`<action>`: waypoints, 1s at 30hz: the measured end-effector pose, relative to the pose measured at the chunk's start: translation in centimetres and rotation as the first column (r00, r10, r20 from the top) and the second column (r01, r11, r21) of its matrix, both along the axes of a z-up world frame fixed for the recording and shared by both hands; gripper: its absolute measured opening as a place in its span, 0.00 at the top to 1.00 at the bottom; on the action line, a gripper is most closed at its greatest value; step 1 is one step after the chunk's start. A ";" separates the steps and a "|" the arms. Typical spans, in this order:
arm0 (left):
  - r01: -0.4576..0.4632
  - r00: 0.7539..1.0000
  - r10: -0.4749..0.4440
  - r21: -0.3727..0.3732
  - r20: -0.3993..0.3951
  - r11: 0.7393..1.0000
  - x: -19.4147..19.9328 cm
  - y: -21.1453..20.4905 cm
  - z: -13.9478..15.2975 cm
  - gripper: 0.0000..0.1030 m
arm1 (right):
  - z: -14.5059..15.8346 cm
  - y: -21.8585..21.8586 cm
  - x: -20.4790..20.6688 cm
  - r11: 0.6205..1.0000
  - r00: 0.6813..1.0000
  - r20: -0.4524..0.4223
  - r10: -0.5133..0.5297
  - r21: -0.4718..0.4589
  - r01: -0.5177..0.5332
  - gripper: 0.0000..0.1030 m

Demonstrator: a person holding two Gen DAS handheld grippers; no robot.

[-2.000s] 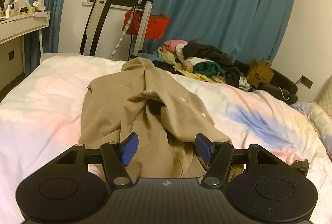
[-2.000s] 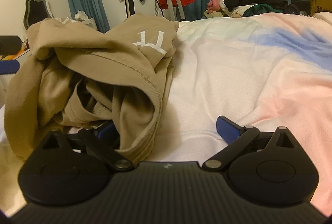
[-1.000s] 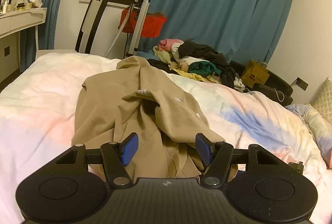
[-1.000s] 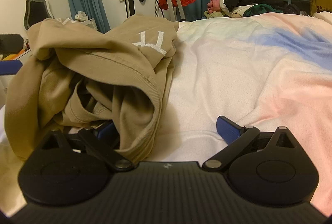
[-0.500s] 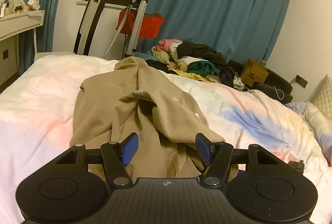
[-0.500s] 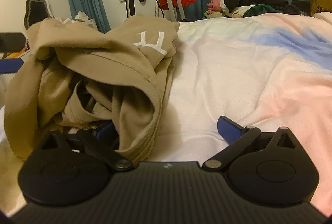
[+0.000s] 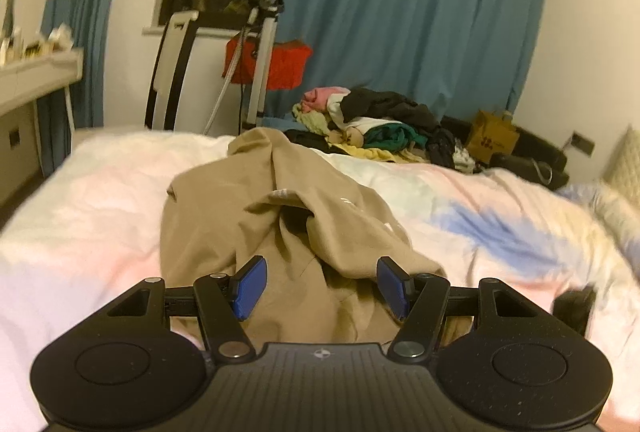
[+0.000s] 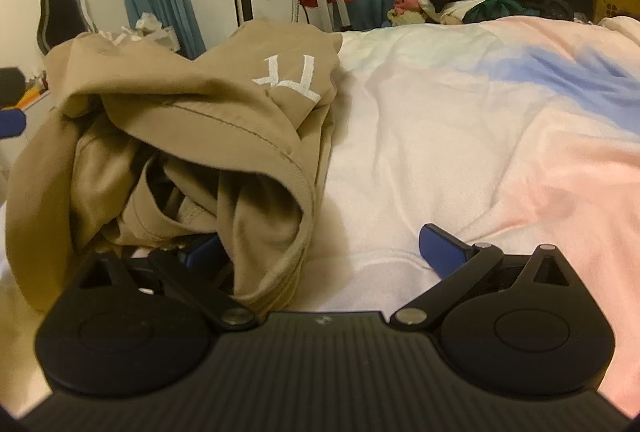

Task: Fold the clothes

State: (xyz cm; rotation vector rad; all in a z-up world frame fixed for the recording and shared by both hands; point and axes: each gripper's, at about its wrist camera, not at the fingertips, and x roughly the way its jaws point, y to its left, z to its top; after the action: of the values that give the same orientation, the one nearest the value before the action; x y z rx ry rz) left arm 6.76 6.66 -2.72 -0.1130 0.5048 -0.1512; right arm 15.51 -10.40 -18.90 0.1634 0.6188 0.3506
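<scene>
A crumpled tan garment [image 7: 240, 216] lies on the pastel bedcover [image 7: 80, 216]. My left gripper [image 7: 322, 286] hovers at its near end, open, with cloth lying below and between the blue pads [image 7: 250, 288] but not pinched. In the right wrist view the same tan garment [image 8: 180, 120], with white letters on it, is heaped at the left. My right gripper [image 8: 320, 252] stands wide open low over the bedcover [image 8: 440, 136]. The garment's ribbed hem hangs over its left pad and partly hides it; the right pad [image 8: 440, 248] is bare.
A pile of mixed clothes [image 7: 380, 128] sits at the bed's far side. Behind it stand a metal stand with a red cloth [image 7: 272, 64] and blue curtains. A desk [image 7: 36, 72] is at the left, a brown paper bag [image 7: 492, 138] at the right.
The left wrist view has rolled a little and is blurred at its right side. The garment and the right gripper look the same as before.
</scene>
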 end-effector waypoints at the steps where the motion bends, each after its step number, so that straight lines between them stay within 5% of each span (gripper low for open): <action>1: 0.011 1.000 -0.011 0.026 -0.002 1.000 0.0 -0.3 0.0 0.39 | 0.2 -0.1 0.0 1.000 1.000 -0.006 0.003 0.001 -0.003 0.00; 7: 0.064 0.997 -0.057 0.179 -0.044 0.982 0.5 -2.7 -1.8 0.39 | 3.1 -3.2 -3.5 0.950 0.978 0.037 -0.204 0.250 0.189 0.01; 9: 0.064 0.997 -0.052 0.243 -0.055 0.968 1.1 -3.6 -2.7 0.39 | 2.6 -3.8 -2.6 0.930 0.967 -0.062 -0.247 0.264 0.254 0.01; 11: 0.036 0.999 -0.022 0.303 -0.050 0.952 1.5 -4.2 -3.4 0.39 | 1.2 -3.8 -1.2 0.930 0.958 -0.177 -0.224 0.254 0.264 0.26; 14: -0.009 0.999 0.022 0.335 -0.037 0.942 2.0 -4.3 -3.7 0.39 | 1.2 -2.6 -1.1 0.960 0.966 -0.155 -0.205 0.159 0.229 0.29; 20: -0.143 0.989 0.147 0.314 0.012 0.939 2.7 -3.1 -3.1 0.38 | 2.6 -1.0 -2.4 0.981 0.987 -0.101 -0.128 0.136 0.141 0.32; 21: -0.169 0.985 0.170 0.304 0.022 0.938 2.8 -2.8 -3.0 0.37 | 2.3 -0.8 -2.2 0.982 0.985 -0.104 -0.136 0.118 0.148 0.39; 23: -0.214 0.977 0.211 0.264 0.043 0.940 2.8 -2.0 -2.4 0.37 | 1.8 -0.5 -1.7 0.983 0.982 -0.112 -0.154 0.083 0.164 0.76; 25: -0.246 0.969 0.235 0.228 0.073 0.942 2.5 -1.2 -1.7 0.37 | 1.6 -1.4 -1.4 0.969 0.977 -0.109 -0.182 0.151 0.197 0.90; 30: -0.289 0.953 0.271 0.139 0.134 0.947 1.8 0.1 0.1 0.39 | 5.1 -2.9 -2.6 0.944 0.967 0.105 -0.231 0.265 0.197 0.93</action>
State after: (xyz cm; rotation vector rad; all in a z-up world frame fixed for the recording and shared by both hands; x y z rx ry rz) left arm 8.53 6.74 -2.60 -0.0211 0.3805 0.1609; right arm 12.93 -13.26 -13.82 0.4459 0.4154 0.2257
